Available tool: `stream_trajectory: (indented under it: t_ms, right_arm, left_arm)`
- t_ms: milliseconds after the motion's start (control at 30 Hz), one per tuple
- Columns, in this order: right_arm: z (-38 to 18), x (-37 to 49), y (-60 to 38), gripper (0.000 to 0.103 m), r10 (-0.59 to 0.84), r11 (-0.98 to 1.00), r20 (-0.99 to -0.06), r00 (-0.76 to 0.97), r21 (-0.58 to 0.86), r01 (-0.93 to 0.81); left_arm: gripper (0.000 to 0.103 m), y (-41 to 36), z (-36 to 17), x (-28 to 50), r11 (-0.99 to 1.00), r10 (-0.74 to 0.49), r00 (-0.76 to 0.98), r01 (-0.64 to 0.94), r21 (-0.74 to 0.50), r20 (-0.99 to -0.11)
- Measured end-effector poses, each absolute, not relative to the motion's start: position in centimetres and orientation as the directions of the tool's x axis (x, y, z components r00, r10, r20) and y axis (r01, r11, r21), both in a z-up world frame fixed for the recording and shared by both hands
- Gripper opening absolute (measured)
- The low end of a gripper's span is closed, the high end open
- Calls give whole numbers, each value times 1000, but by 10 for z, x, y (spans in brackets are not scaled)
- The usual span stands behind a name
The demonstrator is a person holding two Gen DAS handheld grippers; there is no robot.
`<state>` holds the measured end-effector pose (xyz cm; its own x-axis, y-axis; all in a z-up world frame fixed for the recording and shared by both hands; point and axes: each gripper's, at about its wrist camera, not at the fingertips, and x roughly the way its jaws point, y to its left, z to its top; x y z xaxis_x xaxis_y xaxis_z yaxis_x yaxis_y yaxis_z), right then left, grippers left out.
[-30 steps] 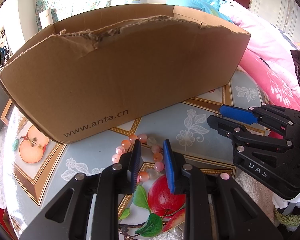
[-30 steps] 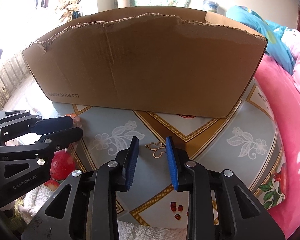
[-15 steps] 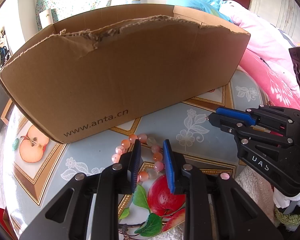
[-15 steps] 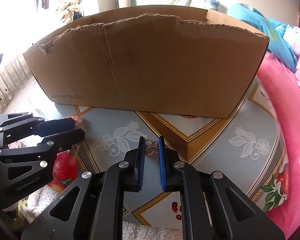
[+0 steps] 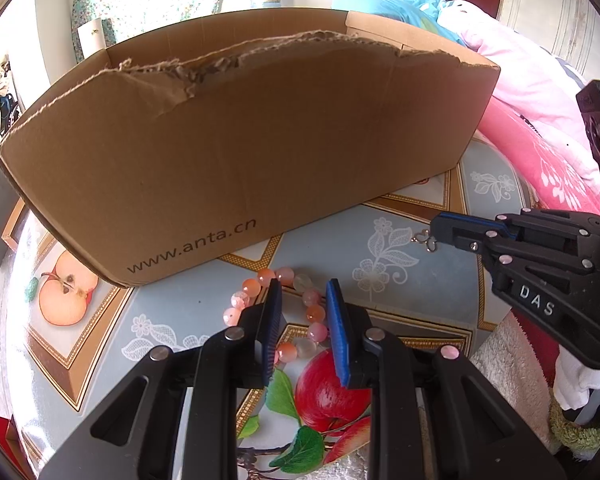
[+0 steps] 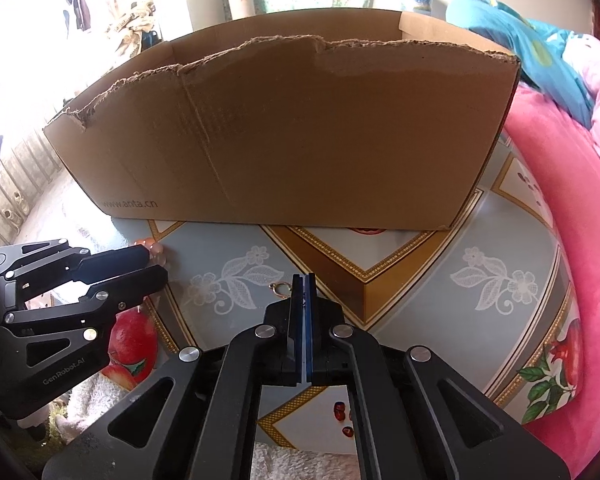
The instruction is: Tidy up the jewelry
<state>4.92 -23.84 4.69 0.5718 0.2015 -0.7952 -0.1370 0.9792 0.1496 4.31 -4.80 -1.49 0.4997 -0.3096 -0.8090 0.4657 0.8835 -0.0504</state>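
A tall cardboard box [image 5: 260, 152] with a torn top edge stands across the back of the patterned surface [image 5: 340, 248], walling off what lies behind; pink bedding [image 6: 560, 168] crowds the right. The left hand-held gripper [image 5: 300, 320] points steeply down, jaws partly open astride a pink bead bracelet [image 5: 276, 280] lying flat, pads not pressing it. The right hand-held gripper [image 6: 303, 280], also tilted down, is closed on a small gold clasp [image 6: 280, 288] that pokes out at its tip

Fruit-patterned tablecloth [image 5: 400, 248]; pink quilt [image 6: 572, 208] at right; blue bedding [image 6: 512, 36] heaped behind; white roll [image 6: 240, 0] stood upright.
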Motion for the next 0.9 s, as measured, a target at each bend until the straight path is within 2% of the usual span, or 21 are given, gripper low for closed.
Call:
stream_trajectory:
  t_ms: [233, 767, 800, 900]
  right_arm:
    - [44, 55, -244, 0, 179, 983, -808, 562, 119, -142]
    - [55, 55, -254, 3, 246, 965, -809, 534, 153, -214]
    - [56, 55, -256, 5, 250, 964, -806, 537, 156, -215]
    - [60, 54, -254, 20, 268, 959, -796, 543, 164, -232]
  left_arm:
    - [22, -48, -15, 43, 884, -306, 501, 466, -46, -809]
    - [22, -49, -15, 43, 884, -304, 502, 466, -43, -810]
    - [22, -49, -15, 43, 884, -304, 502, 466, -43, -810]
    - [22, -49, -15, 43, 884, -302, 503, 467, -40, -810]
